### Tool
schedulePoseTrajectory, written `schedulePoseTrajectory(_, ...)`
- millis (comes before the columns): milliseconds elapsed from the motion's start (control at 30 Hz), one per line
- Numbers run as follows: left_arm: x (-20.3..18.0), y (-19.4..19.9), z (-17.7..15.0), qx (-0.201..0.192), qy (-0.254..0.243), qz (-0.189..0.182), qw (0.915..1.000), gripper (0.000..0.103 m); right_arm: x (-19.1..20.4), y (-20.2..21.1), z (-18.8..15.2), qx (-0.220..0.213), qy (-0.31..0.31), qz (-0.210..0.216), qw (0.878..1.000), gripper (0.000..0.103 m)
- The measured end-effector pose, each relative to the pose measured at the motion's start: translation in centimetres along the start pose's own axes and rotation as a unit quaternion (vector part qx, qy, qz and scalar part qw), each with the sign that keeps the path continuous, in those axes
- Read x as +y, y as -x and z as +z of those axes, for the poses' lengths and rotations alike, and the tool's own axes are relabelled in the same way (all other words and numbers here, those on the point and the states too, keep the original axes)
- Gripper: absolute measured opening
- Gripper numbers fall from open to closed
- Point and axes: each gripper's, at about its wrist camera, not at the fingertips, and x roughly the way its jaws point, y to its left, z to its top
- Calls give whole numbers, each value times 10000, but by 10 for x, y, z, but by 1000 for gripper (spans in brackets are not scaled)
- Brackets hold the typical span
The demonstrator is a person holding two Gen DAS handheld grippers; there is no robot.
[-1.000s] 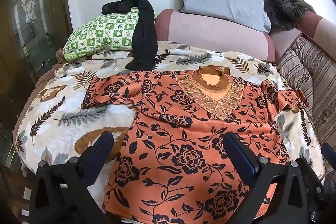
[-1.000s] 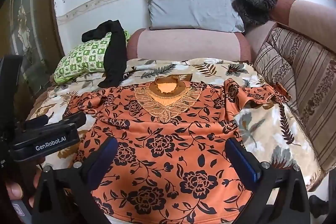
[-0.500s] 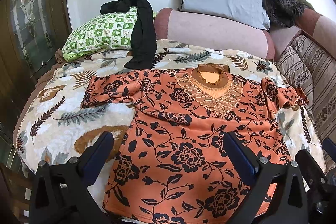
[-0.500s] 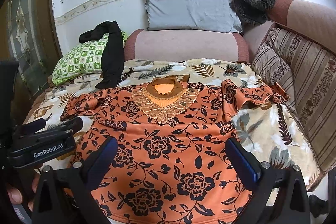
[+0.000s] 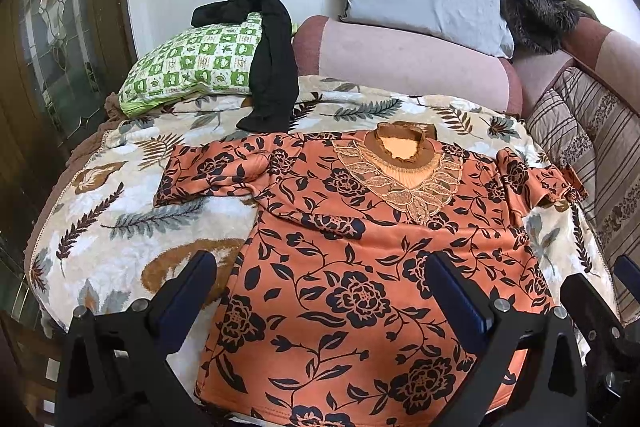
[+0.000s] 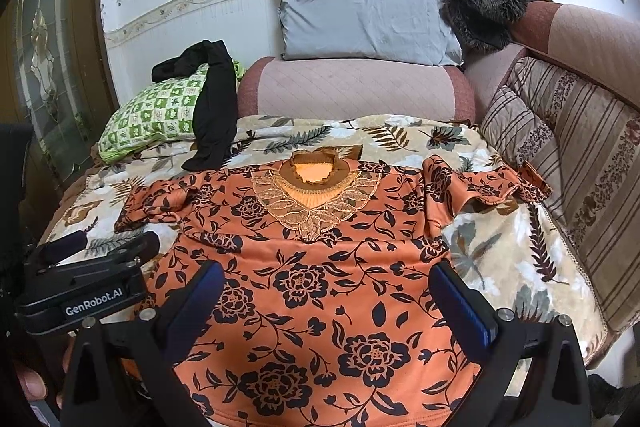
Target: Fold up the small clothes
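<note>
I see the orange floral top [image 5: 360,267] spread flat, front up, on the leaf-print blanket [image 5: 120,227], neckline toward the cushions. My left gripper [image 5: 320,291] and right gripper [image 6: 326,303] hover near its hem, jaws wide, apparently not touching the cloth.

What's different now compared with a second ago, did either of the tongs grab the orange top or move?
Hardly anything. Both tongs, left and right, have drawn back and up very slightly, so a little more of the orange floral top shows. Both stay open above its hem, holding nothing. The top lies spread flat as before, and the black garment still drapes over the green pillow.
</note>
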Motion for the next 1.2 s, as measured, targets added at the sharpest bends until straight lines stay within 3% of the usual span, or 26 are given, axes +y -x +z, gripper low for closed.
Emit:
schedulePoseTrajectory(667,-2,-5,-2,62,-5,-40,10000,103,0,-5,-1,23,-28,37,10000,103)
schedulePoseTrajectory(833,9,-31,-9,412,164,-117,9989,103,-41,-45,-11,873,-817,766,9899,103)
schedulePoseTrajectory(900,14,-44,-14,564,174,-109,9982,103,-85,-67,-22,1270,-1433,1007,9763,103)
schedulePoseTrajectory(967,18,-59,-21,742,206,-87,9970,103,-139,-89,-31,1305,-2192,1140,9602,103)
schedulePoseTrajectory(1000,20,-65,-24,820,206,-83,9964,103,-167,-101,-38,1418,-2854,1302,9389,103)
schedulePoseTrajectory(1067,22,-77,-29,948,161,-44,9954,103,-224,-122,-45,1340,-3726,1331,9086,103)
schedulePoseTrajectory(1200,25,-95,-36,1109,33,62,9938,103,-354,-168,-48,690,-5411,1268,8285,100)
